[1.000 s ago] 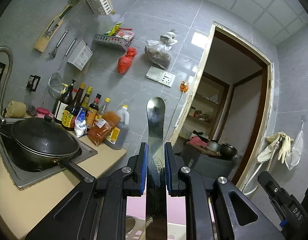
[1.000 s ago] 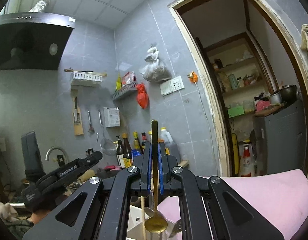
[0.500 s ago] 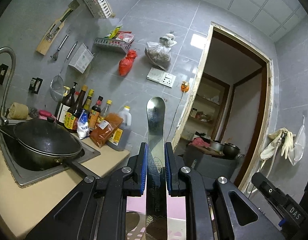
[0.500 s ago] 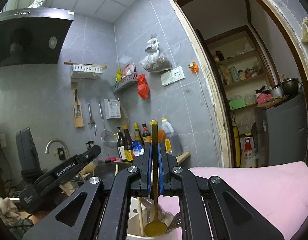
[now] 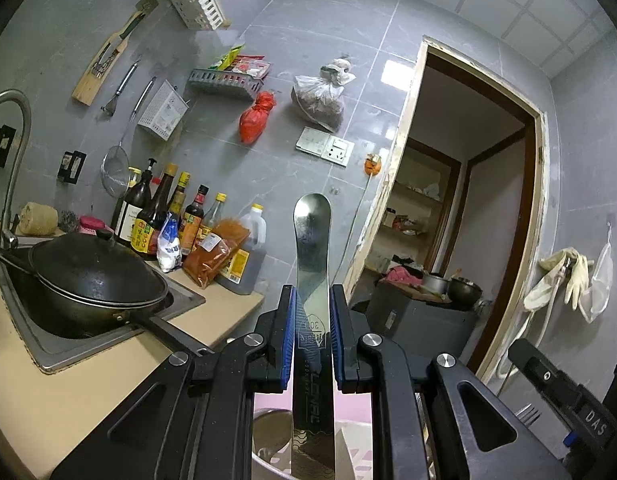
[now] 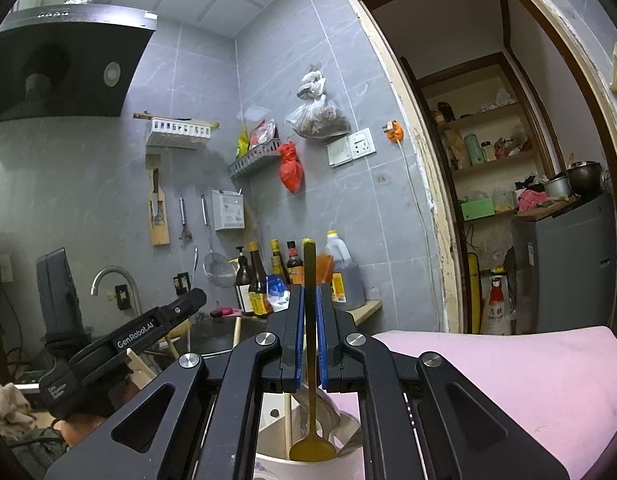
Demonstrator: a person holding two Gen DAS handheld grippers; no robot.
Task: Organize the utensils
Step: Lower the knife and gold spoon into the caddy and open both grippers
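From the left wrist, the left gripper [image 5: 312,332] clamps an upright steel utensil handle [image 5: 311,264]; a black wok [image 5: 92,284] fills the sink [image 5: 48,354] in the beige counter [image 5: 60,400] under grey tiles. From the right wrist, the right gripper [image 6: 309,336] pinches a gold spoon [image 6: 311,408], bowl hanging in a white holder [image 6: 308,466] by a pink cloth [image 6: 508,380].

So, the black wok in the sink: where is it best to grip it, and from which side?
Grip the wok by its long straight handle, probably near the free end. It sticks out over the sink rim toward the camera, so come from the counter side. The round lidded body looks too wide for a claw.
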